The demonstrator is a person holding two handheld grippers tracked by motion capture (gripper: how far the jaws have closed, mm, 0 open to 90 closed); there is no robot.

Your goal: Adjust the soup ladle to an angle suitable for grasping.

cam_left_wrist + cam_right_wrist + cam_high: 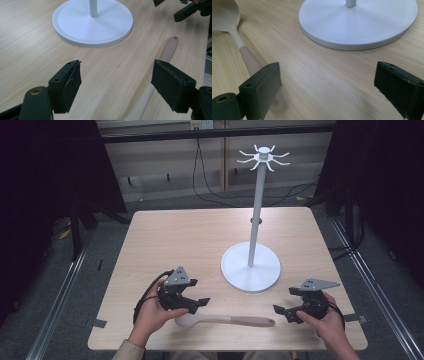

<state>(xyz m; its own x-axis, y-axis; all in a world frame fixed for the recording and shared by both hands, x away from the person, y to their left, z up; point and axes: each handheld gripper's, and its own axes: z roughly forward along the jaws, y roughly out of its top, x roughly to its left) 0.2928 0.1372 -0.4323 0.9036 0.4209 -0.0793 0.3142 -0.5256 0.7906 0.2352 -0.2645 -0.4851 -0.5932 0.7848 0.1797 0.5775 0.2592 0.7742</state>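
A spoon (225, 321) with a cream bowl and a pinkish-beige handle lies along the table's front edge, bowl to the left. My left gripper (199, 305) hovers over the bowl end, open. In the left gripper view its jaws (120, 82) stand wide apart, and the spoon handle (168, 48) runs beneath the right-hand jaw. My right gripper (285, 301) sits just past the handle's tip, open. In the right gripper view (329, 87) the spoon (249, 58) passes under the left-hand jaw. Bare wood lies between both pairs of pads.
A white stand (256, 210) with a ring of hooks on top rises from a round base (235, 270) in mid-table, just beyond both grippers. The same base appears close in the left gripper view (75, 25) and the right gripper view (367, 25). The table edge (225, 347) is near.
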